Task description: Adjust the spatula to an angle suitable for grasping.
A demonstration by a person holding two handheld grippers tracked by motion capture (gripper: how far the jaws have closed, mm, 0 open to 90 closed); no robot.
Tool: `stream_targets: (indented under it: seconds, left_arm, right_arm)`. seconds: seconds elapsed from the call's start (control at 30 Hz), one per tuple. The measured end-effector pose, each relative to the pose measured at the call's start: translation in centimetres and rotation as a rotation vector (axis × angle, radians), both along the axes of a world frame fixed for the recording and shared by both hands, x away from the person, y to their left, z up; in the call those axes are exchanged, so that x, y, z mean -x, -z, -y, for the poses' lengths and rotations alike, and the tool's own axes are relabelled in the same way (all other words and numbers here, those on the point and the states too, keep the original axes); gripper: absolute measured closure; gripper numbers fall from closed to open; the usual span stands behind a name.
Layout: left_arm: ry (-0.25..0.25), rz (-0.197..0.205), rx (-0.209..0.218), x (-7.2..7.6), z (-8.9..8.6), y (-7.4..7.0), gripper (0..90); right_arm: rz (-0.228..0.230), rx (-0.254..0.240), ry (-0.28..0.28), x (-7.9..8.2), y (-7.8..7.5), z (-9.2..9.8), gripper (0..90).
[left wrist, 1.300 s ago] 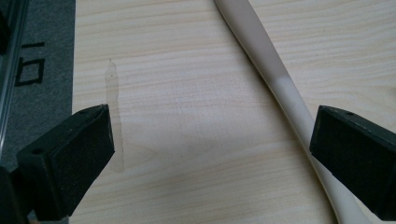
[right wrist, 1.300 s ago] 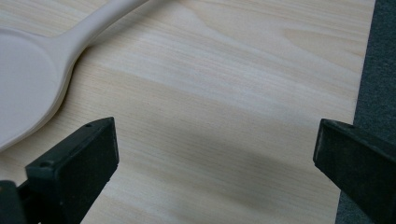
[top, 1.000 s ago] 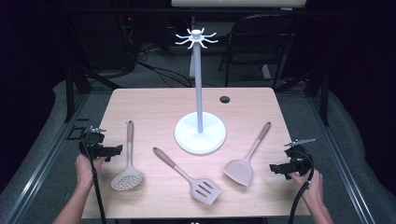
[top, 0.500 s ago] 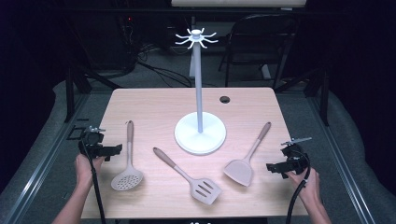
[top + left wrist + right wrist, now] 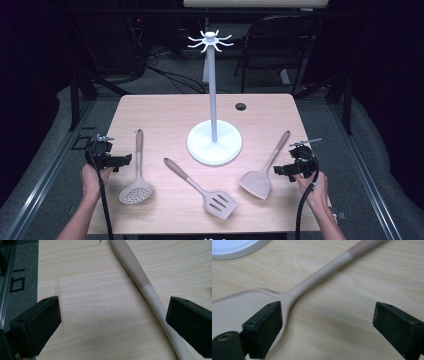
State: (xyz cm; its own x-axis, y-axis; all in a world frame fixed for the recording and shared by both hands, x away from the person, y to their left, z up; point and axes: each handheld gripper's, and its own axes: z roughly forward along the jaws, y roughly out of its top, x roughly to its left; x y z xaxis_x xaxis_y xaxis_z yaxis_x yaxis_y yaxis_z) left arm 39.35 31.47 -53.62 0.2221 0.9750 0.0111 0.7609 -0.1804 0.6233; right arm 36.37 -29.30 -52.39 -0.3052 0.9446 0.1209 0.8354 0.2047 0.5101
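Right gripper view: spread fingers [image 5: 327, 327] just closing beside beige, flat-bladed spatula [image 5: 317, 275].

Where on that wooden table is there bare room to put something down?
The far strip of the light wooden table behind the white hook stand is bare apart from a small black grommet. The near half is crowded with a beige skimmer, slotted turner and solid spatula.

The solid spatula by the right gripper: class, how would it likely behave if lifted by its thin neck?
The solid spatula looks one-piece and fairly stiff, so it probably won't droop. Its broad blade likely makes it head-heavy, tipping downward. The smooth rounded handle might twist between the right gripper's open jaws.
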Motion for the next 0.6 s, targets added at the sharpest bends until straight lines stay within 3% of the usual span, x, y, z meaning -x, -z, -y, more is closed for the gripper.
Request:
stream_targets:
  seconds: [0.17,0.37,0.53,0.6]
  left_arm:
    - [-0.001,0.003,0.0,0.1,0.0,0.0,0.0]
    - [0.001,0.008,-0.003,0.3,0.0,-0.1,0.0]
    - [0.008,0.002,-0.007,0.2,0.0,-0.1,0.0]
    - [0.009,0.002,-0.009,0.2,0.1,-0.1,0.0]
  right_arm:
    - [-0.011,0.018,0.008,-1.2,0.2,-1.5,14.6]
    - [-0.032,0.064,0.056,-3.3,1.0,-3.0,22.0]
    - [-0.056,0.075,0.095,-4.1,1.8,-3.2,26.3]
    - [-0.067,0.047,0.107,-4.1,2.1,-3.1,27.1]
